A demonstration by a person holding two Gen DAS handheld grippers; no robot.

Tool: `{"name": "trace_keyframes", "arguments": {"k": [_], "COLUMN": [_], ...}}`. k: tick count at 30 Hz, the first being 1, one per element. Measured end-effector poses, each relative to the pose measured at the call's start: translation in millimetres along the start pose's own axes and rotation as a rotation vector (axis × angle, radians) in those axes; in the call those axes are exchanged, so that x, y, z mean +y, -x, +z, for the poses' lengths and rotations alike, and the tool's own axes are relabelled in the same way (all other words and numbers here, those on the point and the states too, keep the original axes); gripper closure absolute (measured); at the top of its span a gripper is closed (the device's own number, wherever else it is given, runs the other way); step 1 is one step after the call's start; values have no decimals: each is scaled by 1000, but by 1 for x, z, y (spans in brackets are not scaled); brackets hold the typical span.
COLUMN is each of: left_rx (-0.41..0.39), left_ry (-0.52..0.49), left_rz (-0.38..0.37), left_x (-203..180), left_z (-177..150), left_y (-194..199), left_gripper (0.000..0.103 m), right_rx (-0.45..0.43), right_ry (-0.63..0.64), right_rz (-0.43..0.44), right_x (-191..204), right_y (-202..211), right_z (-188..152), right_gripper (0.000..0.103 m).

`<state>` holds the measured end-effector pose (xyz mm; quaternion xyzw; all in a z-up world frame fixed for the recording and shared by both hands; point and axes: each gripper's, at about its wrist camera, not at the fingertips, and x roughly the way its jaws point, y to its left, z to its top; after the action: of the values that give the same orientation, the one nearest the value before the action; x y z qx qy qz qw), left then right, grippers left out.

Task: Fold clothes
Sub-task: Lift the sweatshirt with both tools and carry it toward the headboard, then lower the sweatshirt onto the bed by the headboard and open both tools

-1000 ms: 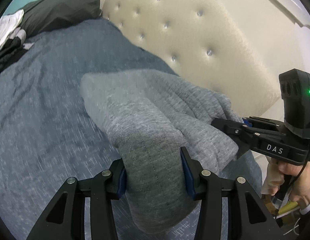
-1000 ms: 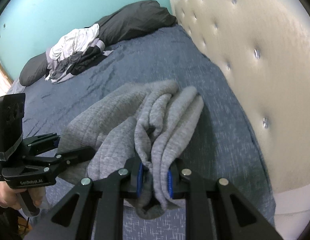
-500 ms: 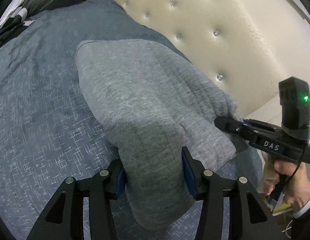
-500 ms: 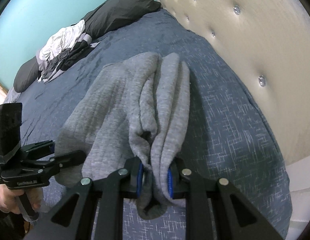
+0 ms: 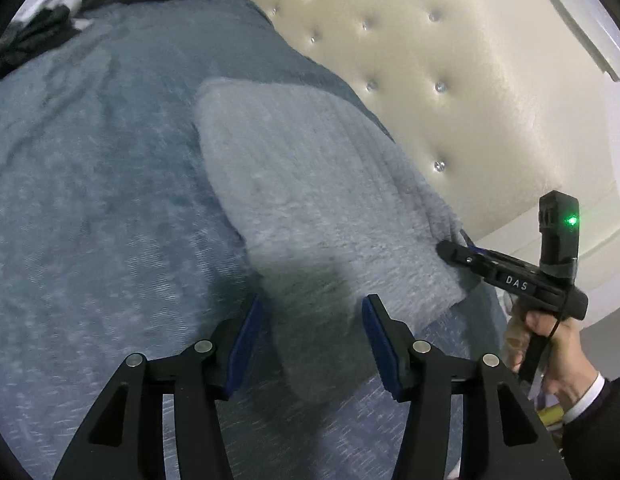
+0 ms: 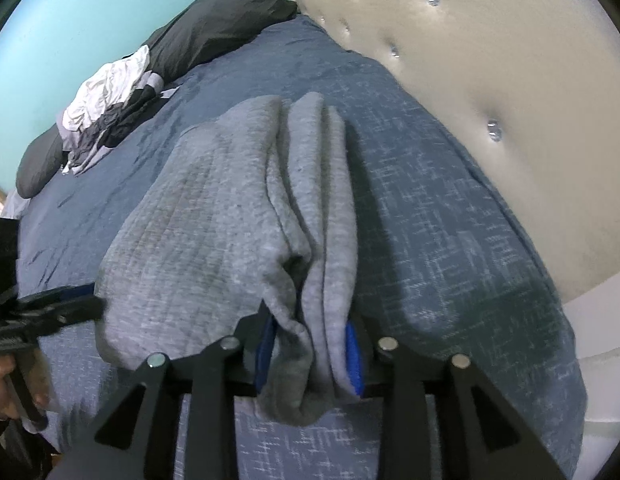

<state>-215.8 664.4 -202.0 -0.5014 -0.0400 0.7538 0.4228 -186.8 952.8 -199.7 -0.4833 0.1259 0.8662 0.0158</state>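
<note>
Left gripper (image 5: 312, 338) easing wider round a loose grey sweater (image 5: 310, 184) corner, folded soft and floppy across the blue bedspread (image 5: 90, 200), best pinched through bunched edge layers, right gripper (image 6: 310, 350) slackening off them.

Blue bedspread (image 6: 450, 208); cream tufted headboard (image 5: 450, 80); dark pillow (image 6: 226, 16); teal wall (image 6: 102, 4).

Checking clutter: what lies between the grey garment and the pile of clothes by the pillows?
Only bare blue bedspread, seen in the right wrist view, separates grey garment and pile.
</note>
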Motion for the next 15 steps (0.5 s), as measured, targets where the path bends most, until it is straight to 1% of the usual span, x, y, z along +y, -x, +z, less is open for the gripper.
{"name": "trace_keyframes", "arguments": {"k": [3, 6, 7, 9, 12, 14, 15], "left_rx": [-36, -62, -65, -67, -46, -37, -32], "left_ry": [-27, -49, -58, -81, -109, -112, -111], "left_rz": [19, 19, 14, 5, -5, -4, -2], "left_x": [0, -3, -6, -14, -24, -25, -25], "left_z": [8, 18, 21, 25, 27, 26, 26], "left_y": [12, 15, 14, 12, 2, -2, -6], "left_gripper": [47, 47, 47, 47, 47, 47, 47], "right_rx": [-22, -76, -95, -132, -200, -224, -224], "right_ry": [-23, -16, -7, -9, 31, 63, 74], "right_rz": [-22, -37, -53, -56, -25, -9, 17], "right_x": [-5, -2, -1, 1, 16, 29, 33], "right_y": [9, 21, 25, 34, 43, 44, 42], "right_z": [-4, -3, -2, 0, 8, 15, 18], "right_gripper": [73, 73, 73, 73, 73, 73, 73]}}
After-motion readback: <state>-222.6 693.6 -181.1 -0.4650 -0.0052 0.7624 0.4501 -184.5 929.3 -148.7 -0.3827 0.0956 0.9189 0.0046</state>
